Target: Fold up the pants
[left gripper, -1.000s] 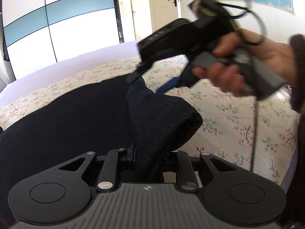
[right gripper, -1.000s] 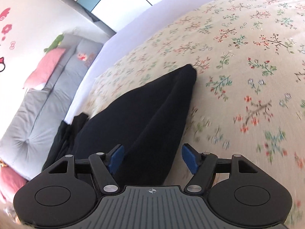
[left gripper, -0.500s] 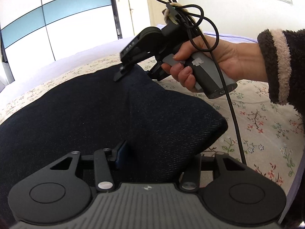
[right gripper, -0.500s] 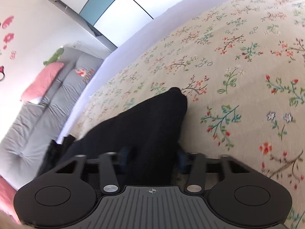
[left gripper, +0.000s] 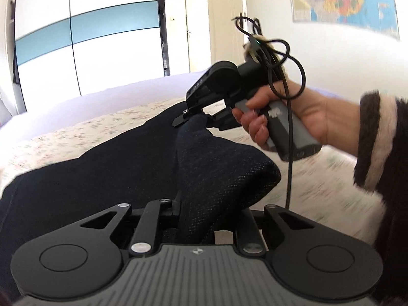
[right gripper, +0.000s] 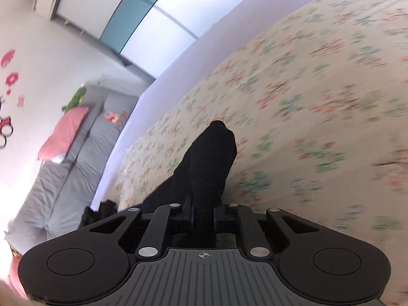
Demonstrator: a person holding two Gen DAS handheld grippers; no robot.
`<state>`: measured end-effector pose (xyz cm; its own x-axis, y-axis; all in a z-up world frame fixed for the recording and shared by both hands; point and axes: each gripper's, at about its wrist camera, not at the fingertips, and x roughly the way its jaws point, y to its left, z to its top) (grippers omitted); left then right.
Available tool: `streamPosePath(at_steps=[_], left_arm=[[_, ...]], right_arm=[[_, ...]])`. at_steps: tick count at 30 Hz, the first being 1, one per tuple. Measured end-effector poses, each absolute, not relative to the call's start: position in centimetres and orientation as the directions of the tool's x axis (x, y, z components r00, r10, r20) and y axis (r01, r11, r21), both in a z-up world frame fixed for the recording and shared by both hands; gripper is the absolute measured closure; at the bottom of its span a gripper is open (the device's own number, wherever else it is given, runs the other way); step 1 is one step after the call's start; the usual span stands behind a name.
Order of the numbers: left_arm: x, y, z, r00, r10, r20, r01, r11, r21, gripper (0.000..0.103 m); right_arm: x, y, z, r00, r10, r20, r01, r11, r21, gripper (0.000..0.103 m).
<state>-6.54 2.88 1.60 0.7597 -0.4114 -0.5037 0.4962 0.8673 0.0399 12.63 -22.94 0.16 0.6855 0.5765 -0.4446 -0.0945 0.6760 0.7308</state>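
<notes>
Dark navy denim pants (left gripper: 102, 178) lie across a floral bedspread (left gripper: 331, 186). My left gripper (left gripper: 196, 216) is shut on a raised fold of the pants at the near edge. My right gripper (right gripper: 202, 216) is shut on another pinch of the same dark cloth (right gripper: 211, 158), which stands up in a peak above the bed. In the left wrist view the right gripper (left gripper: 193, 117) shows held in a hand, pinching the far end of the lifted fold. The pants hang between the two grippers.
The floral bedspread (right gripper: 306, 102) covers the bed. A grey sofa (right gripper: 66, 168) with a pink cushion (right gripper: 63, 132) stands beside the bed. Dark clothes (right gripper: 99, 211) lie at the bed's edge. A wardrobe (left gripper: 89, 38) and a door (left gripper: 227, 20) are behind.
Half a second ago my left jaws stood open around the cloth; now they are shut on it. Both grippers have lifted the pants' edge off the bed.
</notes>
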Motion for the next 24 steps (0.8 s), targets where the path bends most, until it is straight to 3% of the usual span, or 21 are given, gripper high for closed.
streamPosePath(at_steps=[12,24], left_arm=[[-9.8,-2.5,1.6,0.698,-0.539,-0.472,0.526,0.832,-0.174,0.035],[-10.9,3.5,4.7,0.780,-0.554,-0.290,0.398,0.797,-0.454,0.035]], right_arm=[[7.4,-34.1,-0.1,0.738,0.460,-0.493,0.097,0.651,0.753,0.092],[7.6,-26.9,7.9,0.779,0.464,-0.422,-0.035,0.704,0.709,0.090]])
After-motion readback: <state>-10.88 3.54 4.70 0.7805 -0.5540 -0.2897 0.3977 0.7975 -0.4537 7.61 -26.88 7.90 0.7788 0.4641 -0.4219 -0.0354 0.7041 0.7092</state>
